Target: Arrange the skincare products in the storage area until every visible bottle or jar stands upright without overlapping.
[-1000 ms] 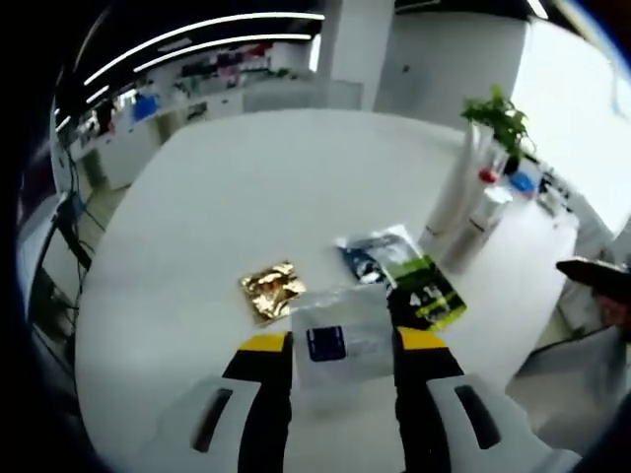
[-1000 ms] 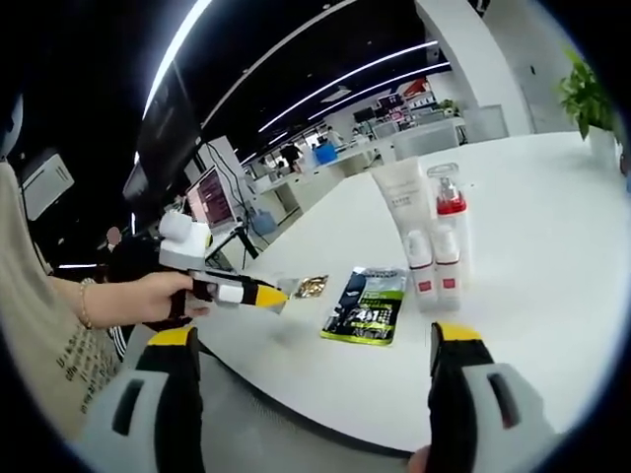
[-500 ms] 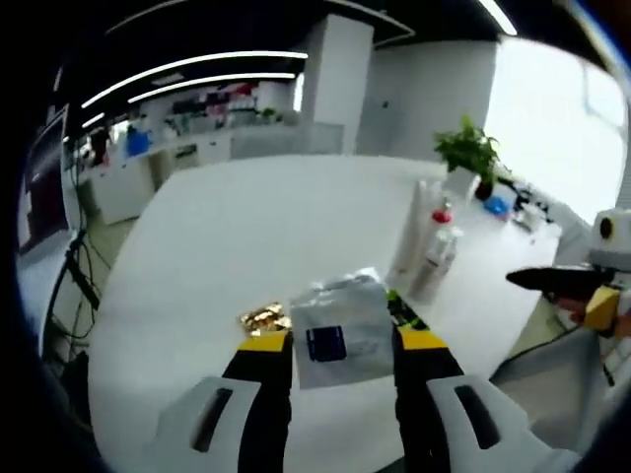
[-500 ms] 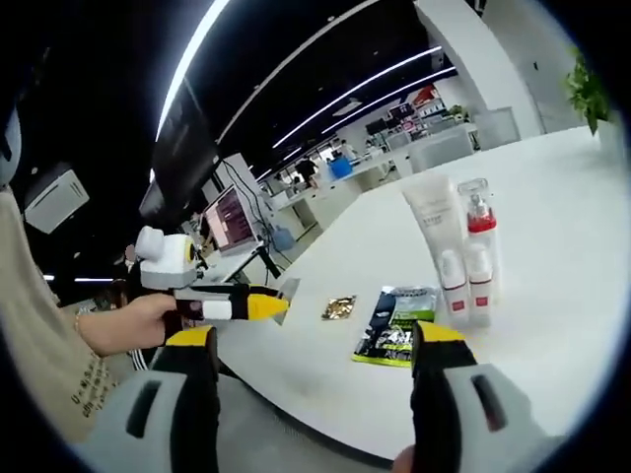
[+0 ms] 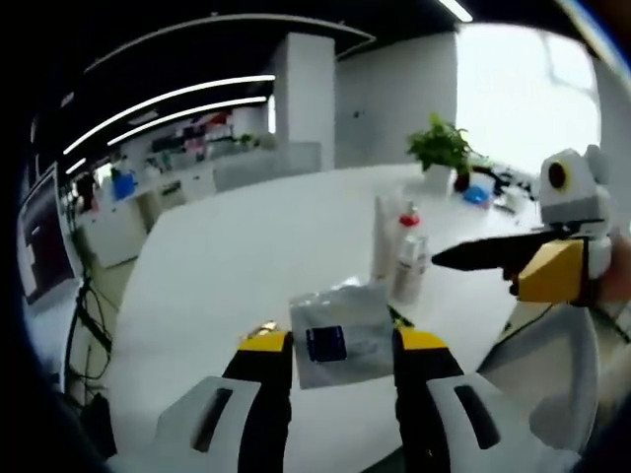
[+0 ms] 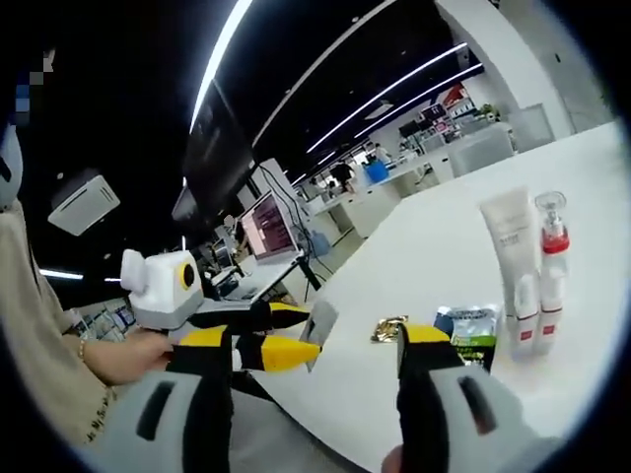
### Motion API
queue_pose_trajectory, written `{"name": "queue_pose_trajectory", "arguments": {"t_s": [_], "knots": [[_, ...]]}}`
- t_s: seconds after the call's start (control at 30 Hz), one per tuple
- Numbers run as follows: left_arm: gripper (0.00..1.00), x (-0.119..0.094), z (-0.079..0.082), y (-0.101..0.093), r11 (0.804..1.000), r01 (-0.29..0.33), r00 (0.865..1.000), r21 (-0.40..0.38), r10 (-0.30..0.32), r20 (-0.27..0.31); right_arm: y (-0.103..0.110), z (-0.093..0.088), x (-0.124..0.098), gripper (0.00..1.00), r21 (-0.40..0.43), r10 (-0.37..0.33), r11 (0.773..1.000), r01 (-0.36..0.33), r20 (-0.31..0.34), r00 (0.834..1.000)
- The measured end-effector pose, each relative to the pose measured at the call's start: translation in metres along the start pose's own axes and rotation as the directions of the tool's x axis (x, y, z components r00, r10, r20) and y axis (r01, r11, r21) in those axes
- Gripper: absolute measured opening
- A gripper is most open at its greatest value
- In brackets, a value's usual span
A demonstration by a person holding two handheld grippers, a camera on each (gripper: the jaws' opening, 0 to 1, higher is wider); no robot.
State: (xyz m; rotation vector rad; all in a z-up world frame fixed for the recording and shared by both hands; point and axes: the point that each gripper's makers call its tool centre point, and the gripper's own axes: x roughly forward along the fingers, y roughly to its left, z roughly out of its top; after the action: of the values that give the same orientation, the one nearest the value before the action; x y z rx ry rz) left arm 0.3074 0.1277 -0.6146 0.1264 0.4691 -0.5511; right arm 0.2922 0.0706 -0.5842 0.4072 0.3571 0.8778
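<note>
1. The left gripper [image 5: 341,345] is pinching a clear sachet [image 5: 340,333] with a dark blue label between its yellow-tipped jaws, lifting it clear of the white worktop [image 5: 256,246].
2. In the right gripper view, the same left gripper [image 6: 306,340] is coming in from the left, a person's hand [image 6: 133,355] wrapping its handle, with the sachet [image 6: 319,325] showing edge-on at its tips.
3. The right gripper [image 6: 314,345] is hanging with its jaws spread wide and nothing between them; in the left gripper view it [image 5: 449,258] is reaching in from the right, near the bottles.
4. A white tube [image 6: 510,246] and a clear pump bottle [image 6: 551,236] with a red collar are standing upright side by side on the worktop [image 6: 444,256], with two small white bottles [image 6: 537,307] with red bands standing just in front of them.
5. A dark green and black sachet [image 6: 471,330] is lying flat beside the small bottles, and a gold foil sachet [image 6: 389,327] is lying just to its left.
6. In the left gripper view, the tube [image 5: 383,236] and pump bottle [image 5: 409,227] are standing beyond the held sachet.
7. A potted plant [image 5: 441,153] is sitting at the far edge of the worktop.
</note>
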Motion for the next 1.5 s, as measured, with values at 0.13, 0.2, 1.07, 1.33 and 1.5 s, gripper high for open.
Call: {"name": "queue_pose_trajectory", "arguments": {"t_s": [0.13, 0.2, 1.07, 1.33, 1.5], "knots": [[0.37, -0.003, 0.006, -0.005, 0.999, 0.004, 1.0, 0.041, -0.005, 0.02, -0.003, 0.001, 0.009, 0.59, 0.042, -0.008, 0.999, 0.008, 0.015, 1.0], [0.37, -0.005, 0.007, -0.008, 0.998, 0.006, 1.0, 0.056, -0.007, 0.023, -0.003, 0.0, 0.014, 0.51, 0.046, -0.009, 0.999, 0.009, 0.01, 1.0], [0.37, -0.004, 0.004, -0.015, 0.997, 0.046, 0.999, 0.066, -0.047, 0.017, -0.003, -0.012, 0.026, 0.01, 0.044, -0.021, 0.999, 0.023, -0.043, 0.999], [0.42, -0.005, 0.008, -0.015, 0.989, 0.148, 0.988, -0.018, -0.147, 0.041, -0.01, -0.007, 0.024, 0.01, 0.043, -0.025, 0.999, 0.027, -0.045, 0.999], [0.5, -0.01, 0.005, -0.012, 0.962, 0.233, 0.972, -0.144, -0.225, 0.068, -0.011, -0.001, 0.023, 0.01, 0.058, -0.007, 0.998, 0.009, -0.037, 0.999]]}}
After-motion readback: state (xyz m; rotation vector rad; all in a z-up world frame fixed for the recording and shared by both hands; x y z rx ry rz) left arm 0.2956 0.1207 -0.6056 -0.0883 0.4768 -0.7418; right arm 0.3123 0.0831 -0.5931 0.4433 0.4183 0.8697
